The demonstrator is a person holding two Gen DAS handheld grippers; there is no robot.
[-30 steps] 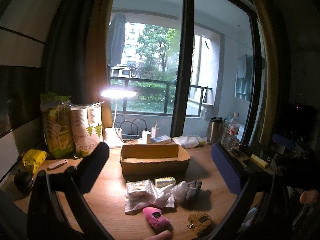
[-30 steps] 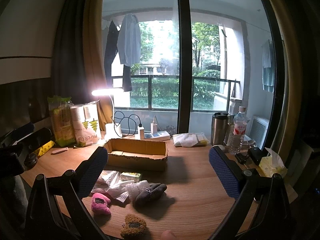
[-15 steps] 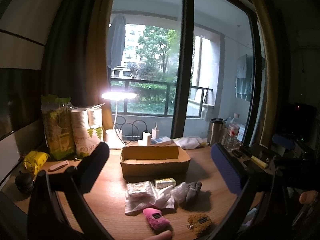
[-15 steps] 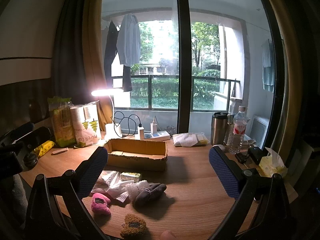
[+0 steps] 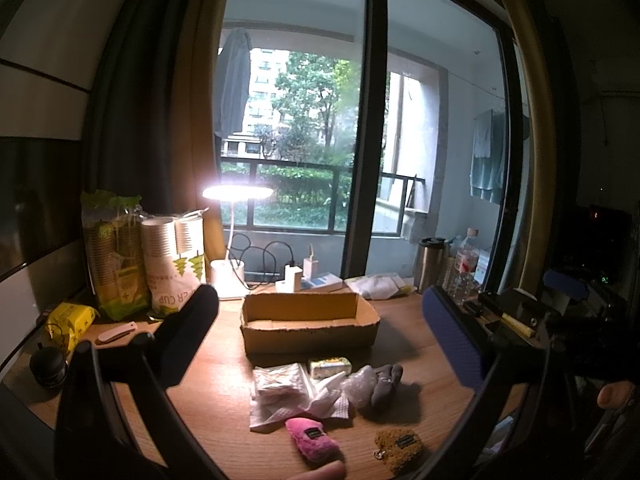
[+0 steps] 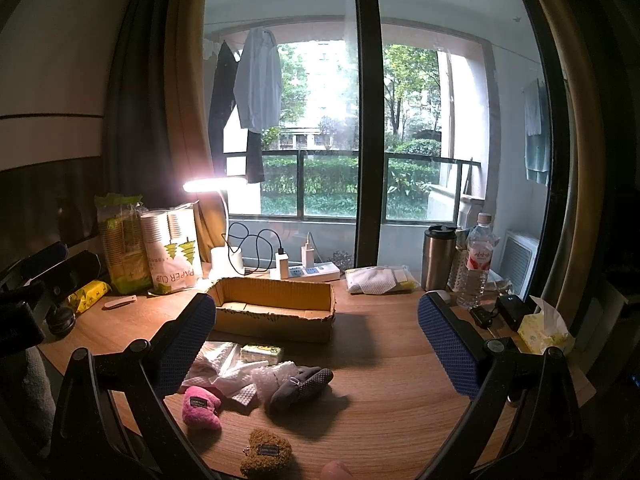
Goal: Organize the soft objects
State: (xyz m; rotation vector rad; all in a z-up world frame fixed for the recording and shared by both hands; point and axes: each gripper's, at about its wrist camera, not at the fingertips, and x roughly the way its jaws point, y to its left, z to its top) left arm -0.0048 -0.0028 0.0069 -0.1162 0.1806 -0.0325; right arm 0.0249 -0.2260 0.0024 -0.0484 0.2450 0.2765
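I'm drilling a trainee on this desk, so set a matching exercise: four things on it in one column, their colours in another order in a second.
Things
1. plush heart
2. fuzzy heart keychain
3. cardboard box
4. tumbler

Colours
A. silver with a black lid
B. pink
C. tan
D. olive brown

Pairs: 1-B, 2-D, 3-C, 4-A

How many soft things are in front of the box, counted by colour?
Pink: 1, plush
Brown: 1, plush
Grey: 1, slipper
White: 3, pouch, tissue, bubble wrap
Yellow-green: 1, pack
Total: 7
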